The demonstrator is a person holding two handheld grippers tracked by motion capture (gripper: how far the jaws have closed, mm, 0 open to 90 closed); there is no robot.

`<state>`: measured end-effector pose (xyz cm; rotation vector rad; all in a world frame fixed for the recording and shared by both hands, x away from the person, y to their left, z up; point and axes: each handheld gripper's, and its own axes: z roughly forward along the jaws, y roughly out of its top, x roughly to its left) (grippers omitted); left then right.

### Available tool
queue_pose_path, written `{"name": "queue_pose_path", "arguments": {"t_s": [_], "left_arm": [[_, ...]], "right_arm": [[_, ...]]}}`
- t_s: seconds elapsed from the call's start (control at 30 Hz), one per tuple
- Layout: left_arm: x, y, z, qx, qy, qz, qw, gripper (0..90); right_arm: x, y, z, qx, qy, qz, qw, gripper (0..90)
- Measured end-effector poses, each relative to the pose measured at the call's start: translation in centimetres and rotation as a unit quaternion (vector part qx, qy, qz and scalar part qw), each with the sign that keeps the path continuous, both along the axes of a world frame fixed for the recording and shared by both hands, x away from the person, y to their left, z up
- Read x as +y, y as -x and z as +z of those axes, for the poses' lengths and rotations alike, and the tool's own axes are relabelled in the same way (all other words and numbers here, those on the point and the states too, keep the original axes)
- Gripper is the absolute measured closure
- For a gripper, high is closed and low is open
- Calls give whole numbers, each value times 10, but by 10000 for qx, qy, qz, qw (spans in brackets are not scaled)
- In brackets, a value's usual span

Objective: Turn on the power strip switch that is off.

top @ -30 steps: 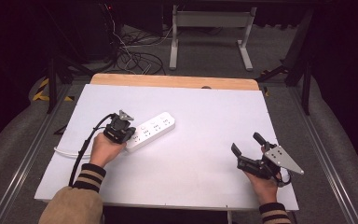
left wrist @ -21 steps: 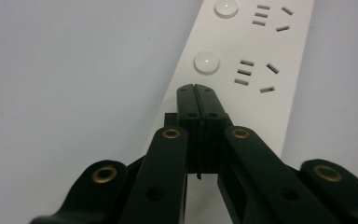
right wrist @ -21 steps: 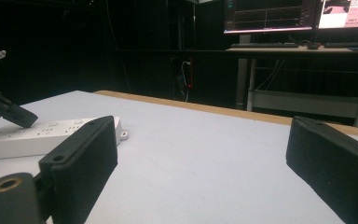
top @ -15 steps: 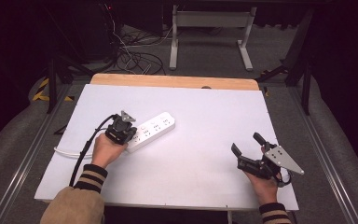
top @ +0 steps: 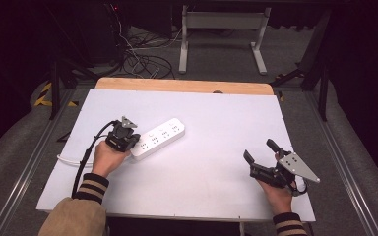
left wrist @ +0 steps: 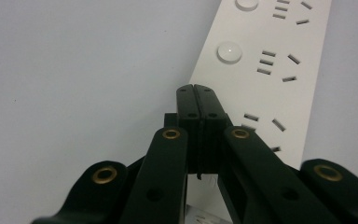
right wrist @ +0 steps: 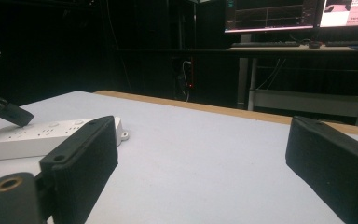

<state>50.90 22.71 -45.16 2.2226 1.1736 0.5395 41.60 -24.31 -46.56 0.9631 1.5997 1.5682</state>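
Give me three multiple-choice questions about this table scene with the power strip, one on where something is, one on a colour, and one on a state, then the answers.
1. Where is the left hand-held gripper?
A. At the near-left end of the power strip
B. On the floor
C. At the table's far edge

2. What colour is the power strip?
A. Black
B. White
C. Red

3. How do the right hand-held gripper's jaws stand?
A. Shut on the strip
B. Shut, holding nothing
C. Open, holding nothing

Answers: 1 A, the high view shows its tips over that end. 2 B, the casing is white. 3 C, the right gripper view shows its jaws wide apart over bare table.
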Motion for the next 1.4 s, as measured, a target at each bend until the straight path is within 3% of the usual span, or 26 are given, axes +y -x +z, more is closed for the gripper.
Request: {"name": "queue_pose_path", "arguments": {"t_s": [0.07,0.2,0.47,0.7,0.83,1.0,1.2,1.3,1.4], "left_arm": [[3,-1,0,36,107,-13,9999,900],[2,-1,0,-11,60,-24,10000,900],[3,-1,1,6,233,-81,9997,900],[1,-1,0,8,222,-88,9997,900],[-1,-1,-1,-57,78,4,10000,900],[-2,0,-2,-100,52,14,9999,900],[-9,1,-3,-40,173,-119,9998,900],[-16,3,-2,-145,-48,6,9999,900],[-10,2,-2,-96,43,11,9999,900]], "right_arm": [[0,0,0,4,-6,1,10000,96],[0,0,1,-5,-20,-4,10000,96],[-1,1,1,6,-12,-9,10000,96],[-1,0,1,19,0,-13,10000,96],[0,0,0,12,14,-17,10000,96],[-1,0,1,14,-10,-13,10000,96],[0,0,0,26,8,-1,10000,96],[0,0,1,14,-14,-27,10000,96],[-2,1,1,-3,-29,-23,10000,96]]}}
